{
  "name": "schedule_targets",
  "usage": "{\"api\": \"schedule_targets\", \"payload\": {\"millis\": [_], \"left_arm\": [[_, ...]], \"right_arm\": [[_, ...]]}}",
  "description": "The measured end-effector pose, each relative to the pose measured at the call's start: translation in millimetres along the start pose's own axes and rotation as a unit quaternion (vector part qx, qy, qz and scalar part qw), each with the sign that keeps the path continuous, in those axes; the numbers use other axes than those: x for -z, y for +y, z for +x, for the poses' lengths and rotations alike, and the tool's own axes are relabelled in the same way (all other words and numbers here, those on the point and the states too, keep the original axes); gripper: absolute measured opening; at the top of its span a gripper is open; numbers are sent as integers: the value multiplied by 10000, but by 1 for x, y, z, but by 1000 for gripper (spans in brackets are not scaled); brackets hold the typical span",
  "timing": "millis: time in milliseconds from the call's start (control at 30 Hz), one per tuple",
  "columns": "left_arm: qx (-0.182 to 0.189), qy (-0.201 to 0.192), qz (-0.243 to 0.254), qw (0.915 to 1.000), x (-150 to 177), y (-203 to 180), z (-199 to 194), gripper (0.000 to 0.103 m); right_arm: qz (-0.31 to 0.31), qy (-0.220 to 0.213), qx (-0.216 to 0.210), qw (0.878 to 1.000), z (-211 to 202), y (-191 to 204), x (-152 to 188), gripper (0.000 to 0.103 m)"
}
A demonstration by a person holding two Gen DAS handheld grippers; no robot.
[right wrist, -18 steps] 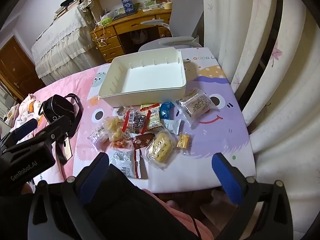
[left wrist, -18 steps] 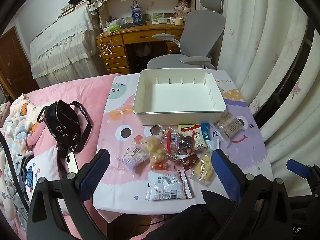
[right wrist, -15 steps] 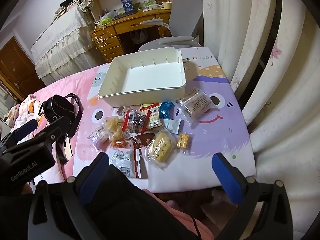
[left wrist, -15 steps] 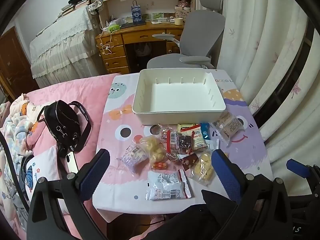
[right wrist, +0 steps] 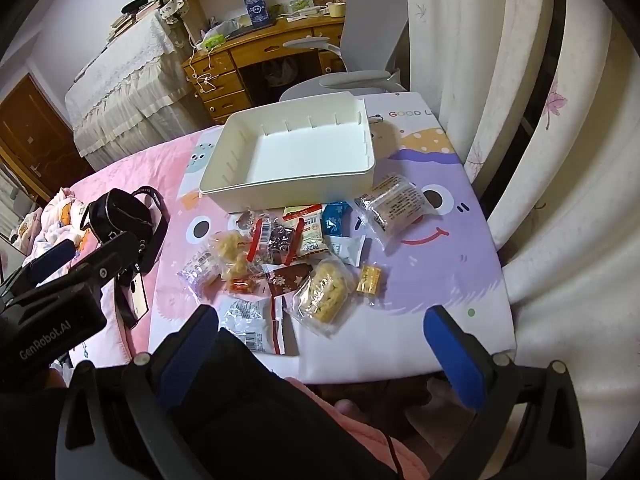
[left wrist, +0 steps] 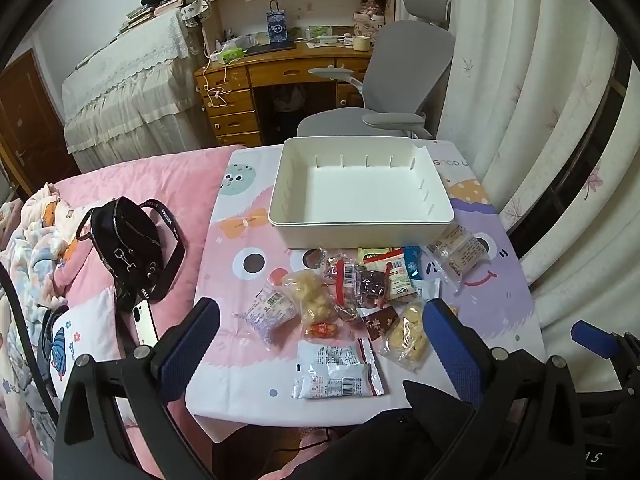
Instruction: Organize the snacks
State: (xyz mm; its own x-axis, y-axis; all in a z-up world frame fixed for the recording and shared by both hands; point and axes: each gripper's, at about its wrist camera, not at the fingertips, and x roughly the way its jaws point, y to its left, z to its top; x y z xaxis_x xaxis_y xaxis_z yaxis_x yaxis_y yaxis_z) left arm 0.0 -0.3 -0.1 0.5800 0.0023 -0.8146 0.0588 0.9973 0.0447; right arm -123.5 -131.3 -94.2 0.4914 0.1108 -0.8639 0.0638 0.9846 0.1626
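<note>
Your left gripper (left wrist: pixel 320 344) and right gripper (right wrist: pixel 320 344) both hang above the near edge of the tabletop (left wrist: pixel 500 312), jaws spread wide with nothing between them.

The near strip of the tabletop is bare on the right, and so is the purple stretch at the right edge, hard against the curtain (left wrist: pixel 520 80). The left edge meets the pink bed (left wrist: pixel 160 176), where one black bag (left wrist: pixel 124 248) and one phone (left wrist: pixel 145 322) lie.

One white bin (left wrist: pixel 360 224) sits at the far middle, its floor bare. The snacks (left wrist: pixel 352 292) lie bunched just in front of its near wall, some overlapping; about a dozen packets, though the overlap keeps you from an exact count. Nearest you is a white packet (left wrist: pixel 336 372); a clear cracker pack (right wrist: pixel 394 204) lies to the far right; a small gold piece (right wrist: pixel 370 279) sits apart on the right.

One grey chair (left wrist: pixel 400 80) and a wooden desk (left wrist: pixel 280 72) stand beyond the far edge.
</note>
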Motion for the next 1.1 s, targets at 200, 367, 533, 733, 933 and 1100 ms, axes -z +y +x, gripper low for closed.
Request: {"api": "schedule_targets", "payload": {"millis": [200, 367, 533, 733, 933, 1100], "left_arm": [[26, 0, -9, 10000, 0, 0, 0, 101], [28, 1, -15, 10000, 0, 0, 0, 101], [34, -3, -15, 10000, 0, 0, 0, 101], [47, -3, -18, 10000, 0, 0, 0, 101], [46, -9, -19, 10000, 0, 0, 0, 101], [68, 21, -30, 10000, 6, 3, 1, 101]], "right_arm": [[14, 1, -12, 10000, 0, 1, 1, 103], [19, 4, -25, 10000, 1, 1, 1, 103], [20, 1, -27, 10000, 1, 3, 1, 103], [26, 3, -32, 10000, 1, 5, 0, 103], [31, 1, -33, 10000, 1, 7, 1, 103], [39, -2, -31, 10000, 2, 10, 2, 103]]}}
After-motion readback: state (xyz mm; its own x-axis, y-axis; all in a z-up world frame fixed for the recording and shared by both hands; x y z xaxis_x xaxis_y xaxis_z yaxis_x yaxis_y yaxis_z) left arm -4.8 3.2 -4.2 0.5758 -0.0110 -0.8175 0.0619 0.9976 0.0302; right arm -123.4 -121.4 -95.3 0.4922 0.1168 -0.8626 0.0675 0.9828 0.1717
